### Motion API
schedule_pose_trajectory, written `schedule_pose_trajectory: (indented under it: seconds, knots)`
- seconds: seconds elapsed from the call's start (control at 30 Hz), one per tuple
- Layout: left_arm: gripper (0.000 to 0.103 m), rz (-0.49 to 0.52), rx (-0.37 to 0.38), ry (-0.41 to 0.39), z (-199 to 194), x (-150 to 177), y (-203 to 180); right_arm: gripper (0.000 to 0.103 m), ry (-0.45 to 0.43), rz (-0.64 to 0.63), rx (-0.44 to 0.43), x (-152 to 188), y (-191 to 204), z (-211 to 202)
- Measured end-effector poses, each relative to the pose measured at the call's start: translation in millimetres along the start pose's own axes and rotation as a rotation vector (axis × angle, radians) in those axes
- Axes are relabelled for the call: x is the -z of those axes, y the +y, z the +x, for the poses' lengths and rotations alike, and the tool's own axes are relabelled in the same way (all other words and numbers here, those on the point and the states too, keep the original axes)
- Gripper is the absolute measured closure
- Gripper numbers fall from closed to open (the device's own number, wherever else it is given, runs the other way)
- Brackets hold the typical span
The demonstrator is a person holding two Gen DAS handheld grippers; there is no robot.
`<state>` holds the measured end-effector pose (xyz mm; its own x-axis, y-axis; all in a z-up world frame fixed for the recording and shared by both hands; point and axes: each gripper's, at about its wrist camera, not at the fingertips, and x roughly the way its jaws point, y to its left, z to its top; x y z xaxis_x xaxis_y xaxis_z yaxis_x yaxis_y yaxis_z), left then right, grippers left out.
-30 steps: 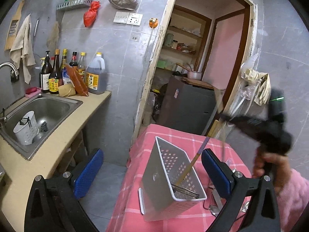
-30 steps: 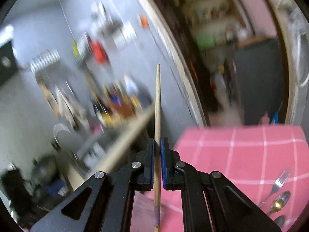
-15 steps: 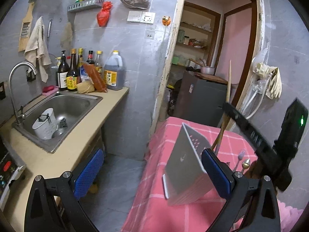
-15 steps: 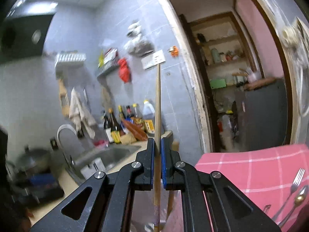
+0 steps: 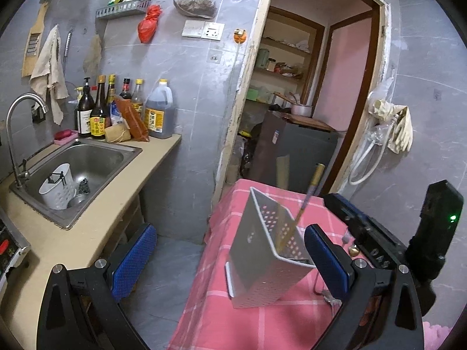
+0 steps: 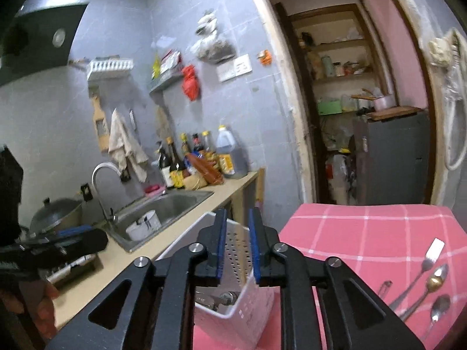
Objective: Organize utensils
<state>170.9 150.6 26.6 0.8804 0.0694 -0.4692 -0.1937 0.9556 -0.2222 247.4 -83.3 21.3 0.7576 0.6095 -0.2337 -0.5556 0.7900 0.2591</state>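
White perforated basket (image 5: 264,250) leans mid-table, chopstick (image 5: 306,201) inside. Right view alone shows fork (image 6: 429,259) and spoons (image 6: 436,275), lower right. Right tongs (image 6: 237,248) now narrow, empty, chopstick released; left tongs (image 5: 230,250) wide.

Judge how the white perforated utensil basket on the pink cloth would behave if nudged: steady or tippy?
The basket is probably tippy: it looks tall and narrow and already leans. The chopstick sticking out above its rim may raise its balance. Its thin perforated plastic suggests little weight, so it might slide easily on the tablecloth.
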Motion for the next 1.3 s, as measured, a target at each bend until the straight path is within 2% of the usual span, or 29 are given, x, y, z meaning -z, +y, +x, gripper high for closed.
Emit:
schedule_pose_trajectory:
  seconds: [0.07,0.2,0.27,0.4,0.47,0.67,0.87,1.13,1.3]
  knots:
    - [0.001,0.016,0.023,-0.003,-2.1,-0.4,-7.0,0.065,-0.012,0.018,0.047,-5.2,-4.7,-19.8]
    - [0.001,0.050,0.102,-0.042,-7.7,0.4,-31.5,0.045,-0.034,0.027,0.167,-12.0,-17.6,-70.8]
    - [0.001,0.073,0.143,-0.061,-10.2,4.0,-48.2,0.032,-0.039,0.037,0.234,-11.6,-27.1,-97.7]
    - [0.001,0.143,0.214,-0.090,-10.9,17.7,-85.5,0.018,-0.041,0.050,0.347,-9.3,-43.0,-135.3]
    - [0.001,0.171,0.247,-0.100,-13.1,28.3,-104.0,0.008,-0.037,0.055,0.401,-4.1,-51.8,-153.2]
    - [0.001,0.245,0.286,-0.103,-17.1,56.4,-142.3,0.001,-0.027,0.058,0.502,14.1,-73.6,-187.2]
    - [0.001,0.243,0.263,-0.079,-11.6,77.9,-158.3,0.001,0.021,0.076,0.534,30.6,-97.2,-196.9]
    - [0.001,0.261,0.189,-0.050,3.6,97.9,-169.7,0.001,0.072,0.084,0.509,54.6,-127.5,-186.9]
    - [0.001,0.236,0.161,-0.017,17.6,108.7,-174.4,0.001,0.129,0.086,0.472,70.0,-144.1,-171.9]
